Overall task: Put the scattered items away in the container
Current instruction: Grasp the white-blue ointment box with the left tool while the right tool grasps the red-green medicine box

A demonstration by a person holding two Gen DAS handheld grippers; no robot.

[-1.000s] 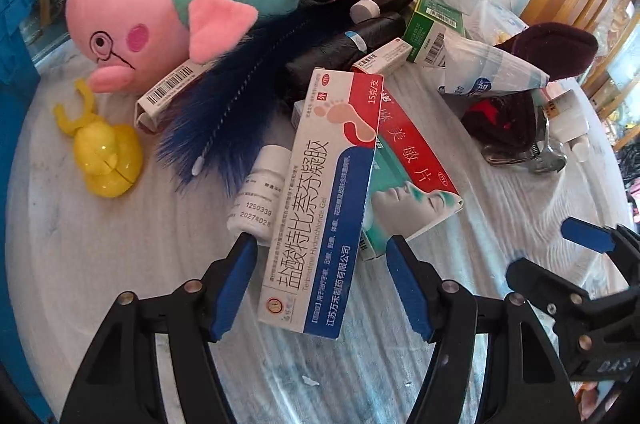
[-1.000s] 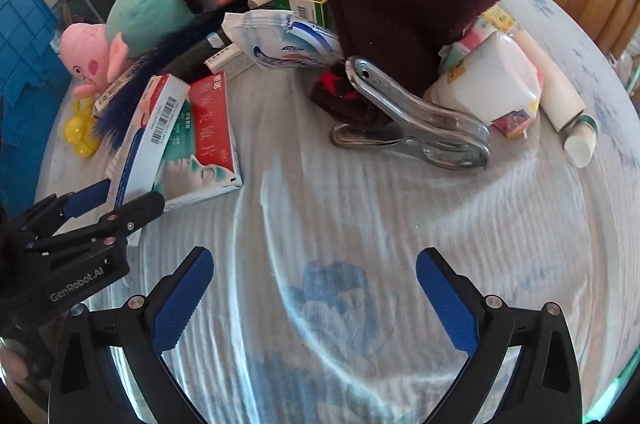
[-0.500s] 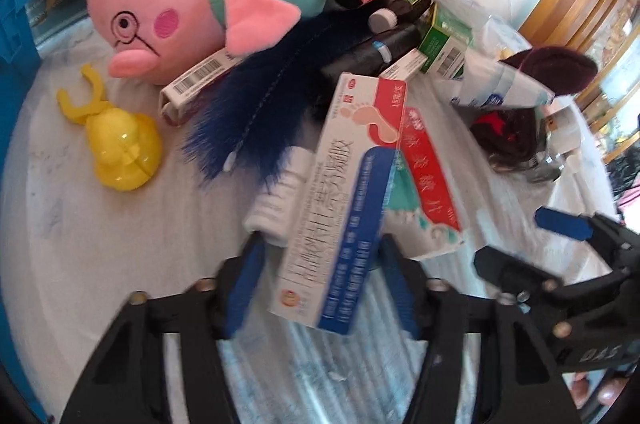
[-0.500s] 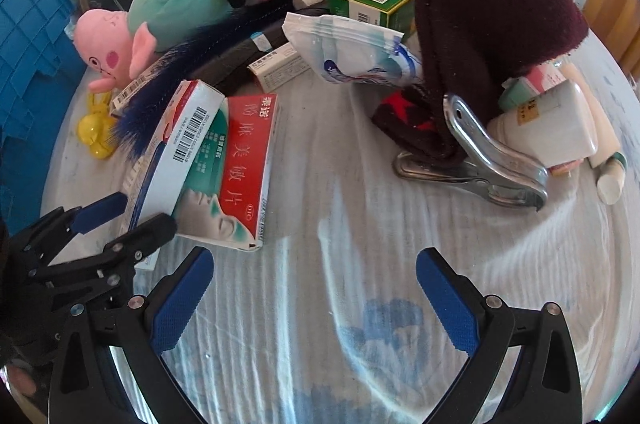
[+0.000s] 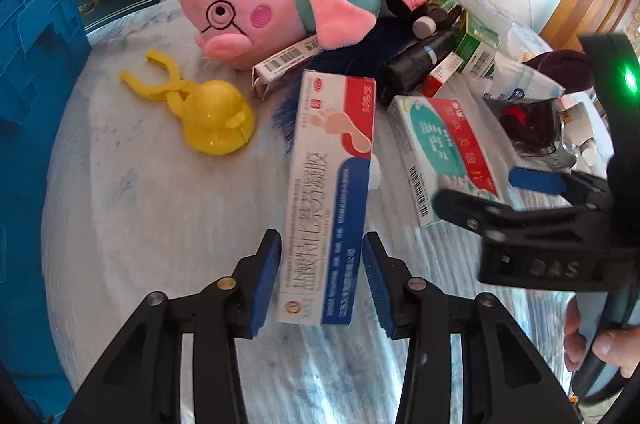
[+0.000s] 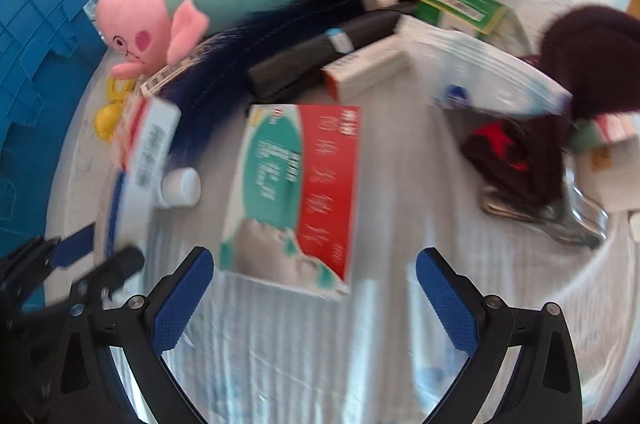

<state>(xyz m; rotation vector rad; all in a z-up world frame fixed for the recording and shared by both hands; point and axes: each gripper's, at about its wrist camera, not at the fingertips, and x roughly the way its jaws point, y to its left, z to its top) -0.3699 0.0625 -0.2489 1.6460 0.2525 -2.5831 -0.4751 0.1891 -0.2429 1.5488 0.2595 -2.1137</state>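
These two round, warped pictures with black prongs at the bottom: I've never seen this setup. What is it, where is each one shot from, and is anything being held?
There is no robot. A person carries a hand-held two-finger tool in each hand, and a fisheye camera on each looks along its blue-padded fingers.

The left wrist view shows the left tool with its jaws closing around a long white, red and blue medicine box; whether the pads press on it yet I cannot tell. The right tool and the hand carrying it appear at that picture's right edge.

The right wrist view shows the right tool open, holding nothing, over a teal and red box.

On the cloth-covered surface also lie a pink pig plush, a yellow plastic toy, bottles and a metal clip. The blue crate at the left is probably the container.
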